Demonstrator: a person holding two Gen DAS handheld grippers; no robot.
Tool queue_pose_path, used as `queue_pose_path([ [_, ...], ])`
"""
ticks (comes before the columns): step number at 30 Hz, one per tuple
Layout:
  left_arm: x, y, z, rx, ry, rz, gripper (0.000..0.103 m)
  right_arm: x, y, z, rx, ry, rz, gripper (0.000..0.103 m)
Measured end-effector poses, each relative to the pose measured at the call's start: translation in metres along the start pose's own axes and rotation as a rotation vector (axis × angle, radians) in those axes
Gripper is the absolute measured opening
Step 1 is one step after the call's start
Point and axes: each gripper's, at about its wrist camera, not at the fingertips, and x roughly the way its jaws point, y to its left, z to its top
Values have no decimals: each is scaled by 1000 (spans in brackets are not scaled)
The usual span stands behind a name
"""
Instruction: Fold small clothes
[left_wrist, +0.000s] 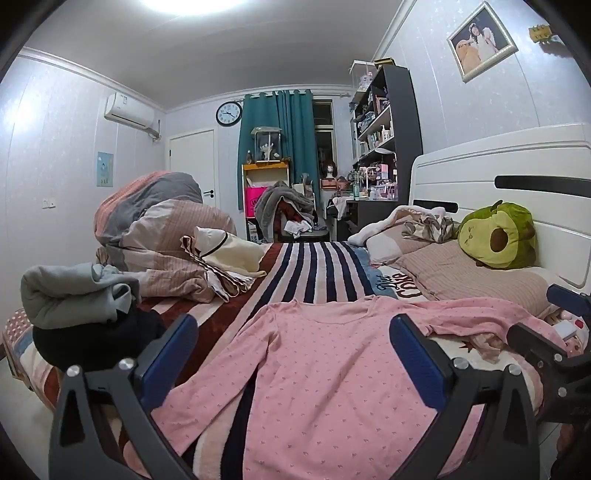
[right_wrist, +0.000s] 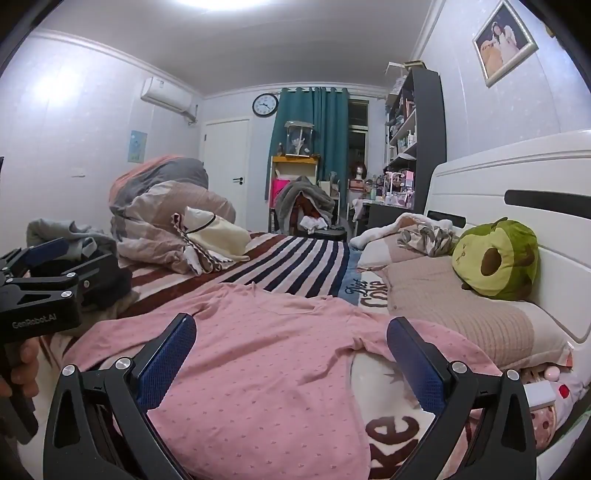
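A pink long-sleeved top with small dots (left_wrist: 325, 373) lies spread flat on the striped bedspread (left_wrist: 314, 266), neck toward the far end. My left gripper (left_wrist: 293, 332) is open and empty, hovering over the top's body. My right gripper (right_wrist: 291, 332) is open and empty over the top (right_wrist: 258, 354), near its right sleeve. The left gripper's body (right_wrist: 40, 291) shows at the left edge of the right wrist view, held by a hand. The right gripper's body (left_wrist: 546, 354) shows at the right edge of the left wrist view.
A grey and a black garment (left_wrist: 77, 306) are piled at the bed's left edge. A bunched duvet (left_wrist: 162, 236) lies behind them. Pillows (left_wrist: 469, 277) and a green avocado plush (left_wrist: 498, 236) sit against the white headboard (left_wrist: 517, 173) on the right.
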Motion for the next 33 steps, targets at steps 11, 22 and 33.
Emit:
queue_pose_path([
  [11, 6, 7, 0, 5, 17, 0, 102, 7, 14, -2, 37, 11, 21, 102],
  [22, 14, 16, 0, -18, 24, 12, 102, 17, 11, -1, 21, 20, 45, 102],
  [33, 22, 25, -2, -41, 70, 14, 102, 25, 23, 8, -14, 15, 57, 102],
])
